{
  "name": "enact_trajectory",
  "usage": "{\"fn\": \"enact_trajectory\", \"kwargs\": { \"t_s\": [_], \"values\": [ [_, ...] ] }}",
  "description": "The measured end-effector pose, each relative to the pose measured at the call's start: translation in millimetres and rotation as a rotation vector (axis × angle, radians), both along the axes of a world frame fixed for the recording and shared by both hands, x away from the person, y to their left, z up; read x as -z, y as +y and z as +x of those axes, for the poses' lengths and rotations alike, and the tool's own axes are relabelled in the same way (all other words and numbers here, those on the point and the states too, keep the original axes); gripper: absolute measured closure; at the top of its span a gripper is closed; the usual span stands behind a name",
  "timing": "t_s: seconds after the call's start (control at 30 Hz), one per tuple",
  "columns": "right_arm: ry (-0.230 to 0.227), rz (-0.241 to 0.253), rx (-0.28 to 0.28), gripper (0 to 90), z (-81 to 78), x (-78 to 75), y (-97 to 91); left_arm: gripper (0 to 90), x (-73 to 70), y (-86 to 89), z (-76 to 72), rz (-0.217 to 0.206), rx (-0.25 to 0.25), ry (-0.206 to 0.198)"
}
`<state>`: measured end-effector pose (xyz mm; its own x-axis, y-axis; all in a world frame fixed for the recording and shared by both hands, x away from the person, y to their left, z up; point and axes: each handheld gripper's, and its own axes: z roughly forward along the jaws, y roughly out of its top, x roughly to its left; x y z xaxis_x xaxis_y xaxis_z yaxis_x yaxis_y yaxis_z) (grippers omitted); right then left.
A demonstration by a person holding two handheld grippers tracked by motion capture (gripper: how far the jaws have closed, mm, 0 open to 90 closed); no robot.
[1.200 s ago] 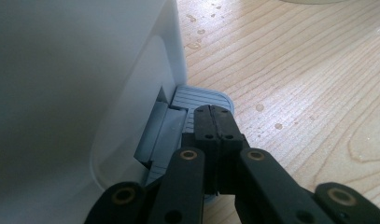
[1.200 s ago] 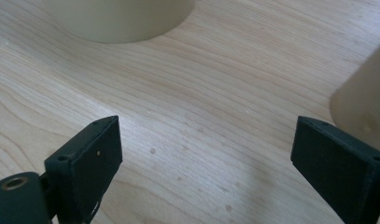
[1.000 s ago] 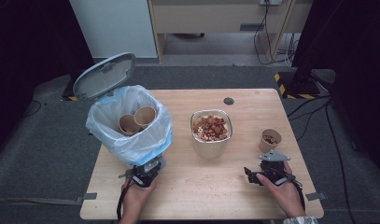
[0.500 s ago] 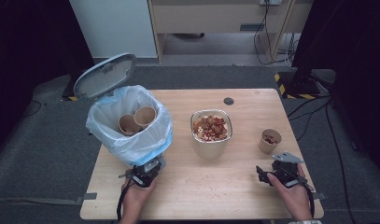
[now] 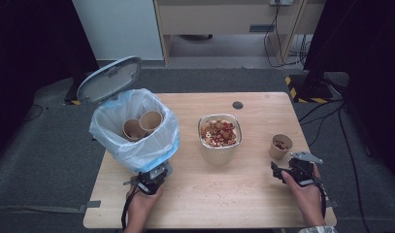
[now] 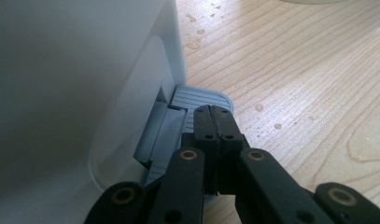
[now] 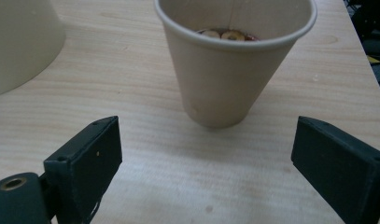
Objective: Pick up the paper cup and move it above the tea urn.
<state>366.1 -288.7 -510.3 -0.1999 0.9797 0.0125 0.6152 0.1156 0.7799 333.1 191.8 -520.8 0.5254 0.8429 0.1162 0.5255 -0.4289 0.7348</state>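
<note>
- One wooden counter (image 5: 243, 194) carries everything.
- One white pedal bin (image 5: 134, 131) stands at the counter's left side, lined with one pale blue bag and with one grey lid (image 5: 109, 78) tipped open behind it.
- Two empty paper cups (image 5: 142, 124) lie inside the bin, side by side.
- One more paper cup (image 5: 281, 146) stands upright near the counter's right edge, with a few bits of food in it; that makes three paper cups in all.
- One larger tub of mixed food (image 5: 220, 137) stands in the middle.
- One dark round hole (image 5: 238, 105) shows in the counter near its far edge.
- Two grippers: one left gripper (image 5: 154, 178), one right gripper (image 5: 281, 171).
- Two hands, one on each gripper.
</note>
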Motion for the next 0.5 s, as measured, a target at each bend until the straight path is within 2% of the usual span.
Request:
{"fn": "enact_trajectory", "kwargs": {
  "t_s": [0.2,0.5],
  "values": [
    [-0.007,0.005,0.011,7.4,21.7,5.7,-3.0,89.2,0.0,0.1,0.0,-0.004,0.0,0.001],
    [-0.03,0.007,0.007,8.0,41.2,9.4,-3.5,89.3,0.0,0.2,0.0,-0.006,0.001,0.001]
  ]
}}
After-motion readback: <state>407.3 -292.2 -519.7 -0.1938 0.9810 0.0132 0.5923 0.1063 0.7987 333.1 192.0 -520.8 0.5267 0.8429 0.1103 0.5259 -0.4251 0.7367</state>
